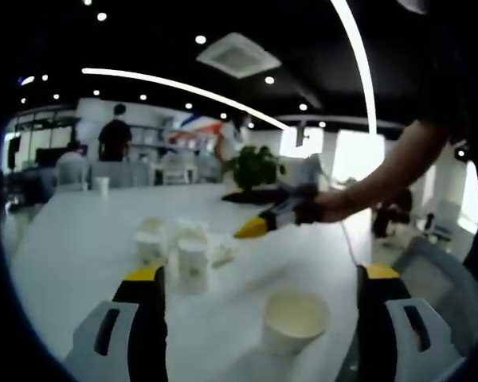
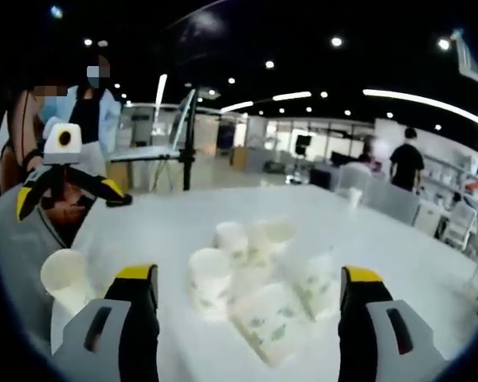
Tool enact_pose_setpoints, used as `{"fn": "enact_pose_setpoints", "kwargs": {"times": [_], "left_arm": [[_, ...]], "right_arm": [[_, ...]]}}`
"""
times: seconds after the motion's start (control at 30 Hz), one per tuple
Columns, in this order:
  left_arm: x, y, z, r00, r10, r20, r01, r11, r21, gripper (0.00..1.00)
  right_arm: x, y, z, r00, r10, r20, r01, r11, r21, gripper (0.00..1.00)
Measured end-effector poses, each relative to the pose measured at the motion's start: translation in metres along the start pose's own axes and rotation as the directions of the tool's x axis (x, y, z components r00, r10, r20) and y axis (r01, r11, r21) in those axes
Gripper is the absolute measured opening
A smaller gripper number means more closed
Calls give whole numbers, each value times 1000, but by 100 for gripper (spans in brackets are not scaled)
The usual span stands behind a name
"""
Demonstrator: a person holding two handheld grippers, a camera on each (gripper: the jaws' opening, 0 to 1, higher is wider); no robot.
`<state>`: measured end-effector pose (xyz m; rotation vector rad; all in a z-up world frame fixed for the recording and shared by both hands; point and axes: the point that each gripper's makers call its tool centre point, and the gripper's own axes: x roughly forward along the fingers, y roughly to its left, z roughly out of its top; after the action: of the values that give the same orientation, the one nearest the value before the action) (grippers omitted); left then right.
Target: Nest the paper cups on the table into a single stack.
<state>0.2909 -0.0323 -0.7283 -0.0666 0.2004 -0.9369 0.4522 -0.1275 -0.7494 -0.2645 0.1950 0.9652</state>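
Several white paper cups with green print stand and lie in a loose group [image 1: 193,263] [image 2: 209,286] on the white table [image 1: 80,255] [image 2: 167,223]. Some are upside down, and one lies on its side [image 2: 271,322]. A single upright cup [image 1: 295,318] [image 2: 64,280] sits apart near the table's edge, between my left gripper's jaws and just beyond them. My left gripper [image 1: 263,274] [image 2: 73,200] is open and holds nothing. My right gripper [image 2: 248,274] [image 1: 237,213], held in a hand, hovers open above the group.
A lone small cup [image 1: 103,185] [image 2: 352,195] stands far off on the table, and a potted plant [image 1: 255,167] stands at its far end. A grey chair [image 1: 438,270] is at the table's side. A tripod [image 2: 190,143] and people stand beyond the table.
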Motion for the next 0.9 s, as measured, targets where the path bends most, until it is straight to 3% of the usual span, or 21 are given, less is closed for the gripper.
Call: {"fn": "enact_pose_setpoints", "kwargs": {"times": [0.9], "left_arm": [[-2, 15, -5, 1000, 21, -22, -22, 999, -25, 98]], "right_arm": [[52, -41, 1, 1000, -10, -11, 10, 1000, -14, 88]]}}
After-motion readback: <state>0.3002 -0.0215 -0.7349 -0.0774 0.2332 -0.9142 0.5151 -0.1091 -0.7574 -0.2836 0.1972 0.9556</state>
